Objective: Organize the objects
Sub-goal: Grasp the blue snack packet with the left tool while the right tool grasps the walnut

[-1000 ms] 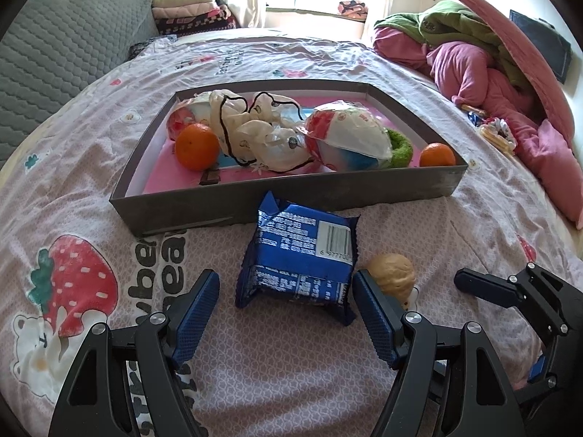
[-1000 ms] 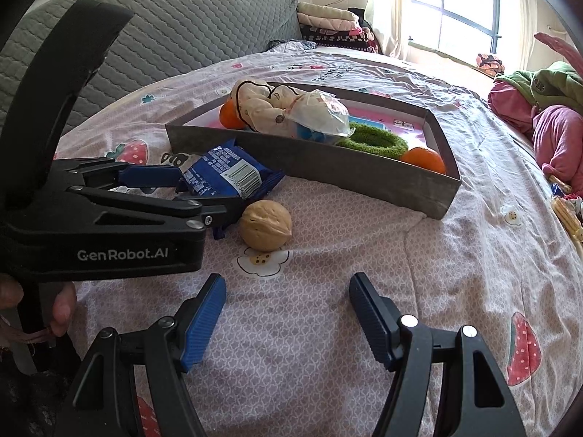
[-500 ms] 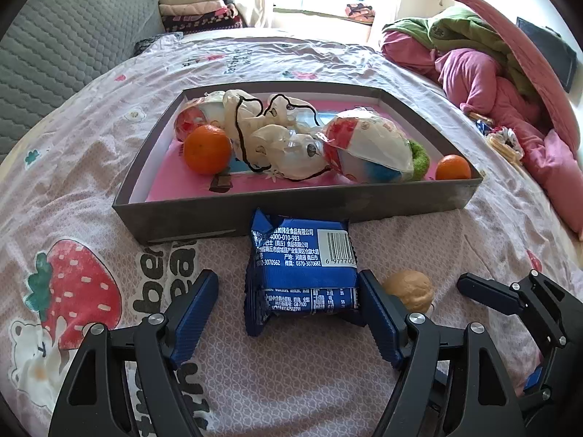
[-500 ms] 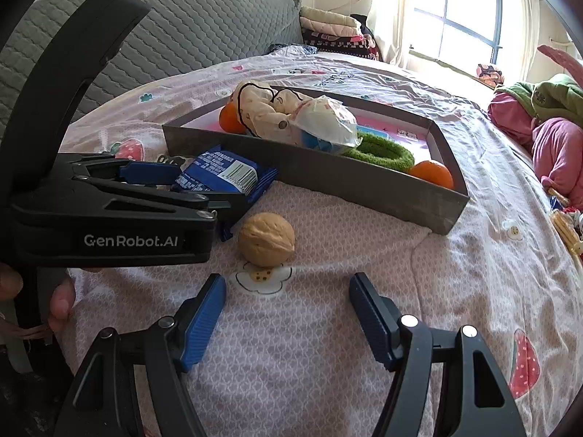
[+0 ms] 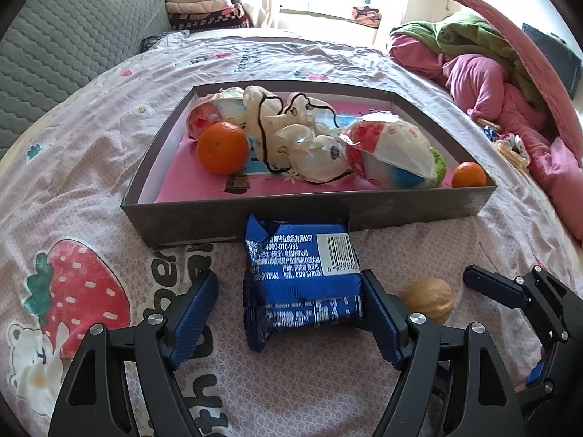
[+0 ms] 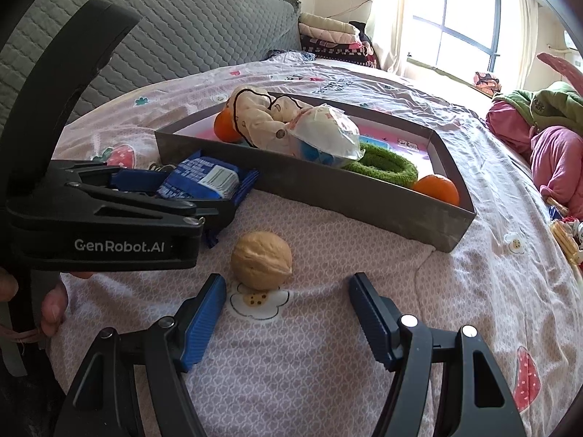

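Note:
A blue snack packet (image 5: pixel 302 276) lies on the bedsheet just in front of the grey tray (image 5: pixel 255 211). My left gripper (image 5: pixel 291 313) is open around it; the right finger (image 5: pixel 379 320) touches its side and the left finger stands apart. The packet also shows in the right wrist view (image 6: pixel 204 182). A walnut (image 6: pixel 261 260) lies right of the packet, just ahead of my open, empty right gripper (image 6: pixel 288 313); it also shows in the left wrist view (image 5: pixel 430 300). The tray holds two oranges (image 5: pixel 223 148), plastic bags and a green ring (image 6: pixel 382 167).
The tray's front wall (image 6: pixel 346 196) rises right behind the packet. A pile of pink and green bedding (image 5: pixel 492 69) lies at the right. A grey quilted headboard (image 6: pixel 164 36) stands at the left. Small wrappers (image 5: pixel 510 145) lie by the bedding.
My left gripper has moved forward around the blue packet, its right finger now against the packet. My right gripper has moved closer to the walnut.

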`<state>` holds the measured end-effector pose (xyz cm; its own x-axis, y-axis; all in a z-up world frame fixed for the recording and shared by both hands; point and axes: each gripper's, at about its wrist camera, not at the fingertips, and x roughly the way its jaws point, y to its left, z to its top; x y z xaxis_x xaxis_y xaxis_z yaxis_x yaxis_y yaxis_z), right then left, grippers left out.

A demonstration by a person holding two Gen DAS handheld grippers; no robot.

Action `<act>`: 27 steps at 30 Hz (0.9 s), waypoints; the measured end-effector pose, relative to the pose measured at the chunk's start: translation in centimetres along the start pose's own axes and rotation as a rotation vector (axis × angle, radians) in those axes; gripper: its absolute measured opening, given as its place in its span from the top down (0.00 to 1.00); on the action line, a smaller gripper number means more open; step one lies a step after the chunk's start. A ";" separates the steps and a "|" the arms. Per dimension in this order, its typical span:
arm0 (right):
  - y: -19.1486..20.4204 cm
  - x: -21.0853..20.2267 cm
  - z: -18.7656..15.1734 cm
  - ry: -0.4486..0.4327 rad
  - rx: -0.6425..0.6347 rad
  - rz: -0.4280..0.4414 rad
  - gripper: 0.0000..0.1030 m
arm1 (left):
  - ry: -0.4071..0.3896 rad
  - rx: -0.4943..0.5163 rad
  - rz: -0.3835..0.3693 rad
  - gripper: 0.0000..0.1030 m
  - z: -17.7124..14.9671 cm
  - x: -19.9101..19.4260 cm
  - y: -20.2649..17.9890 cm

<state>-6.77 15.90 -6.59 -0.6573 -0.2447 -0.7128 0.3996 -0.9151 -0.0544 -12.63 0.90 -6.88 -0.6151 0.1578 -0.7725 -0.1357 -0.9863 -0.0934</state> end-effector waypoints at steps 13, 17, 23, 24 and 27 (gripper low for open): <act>0.3 0.9 0.6 -0.008 -0.019 -0.018 0.37 | -0.004 -0.006 0.013 0.22 0.2 0.7 0.5; 0.5 1.0 0.7 -0.012 -0.025 -0.018 0.43 | -0.006 -0.004 0.016 0.22 0.3 0.9 0.6; 0.7 1.0 0.8 -0.013 -0.040 -0.005 0.55 | -0.011 0.002 0.024 0.22 0.1 1.0 0.5; 0.9 1.1 0.7 -0.011 -0.050 -0.011 0.56 | -0.011 0.002 0.024 0.22 0.1 1.0 0.5; 1.3 1.1 0.6 -0.007 -0.072 -0.016 0.59 | -0.014 0.001 0.026 0.22 0.0 1.0 0.4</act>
<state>-7.37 14.26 -7.08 -0.6682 -0.2331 -0.7065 0.4340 -0.8935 -0.1157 -13.32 0.65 -7.69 -0.6295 0.1324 -0.7656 -0.1203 -0.9901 -0.0722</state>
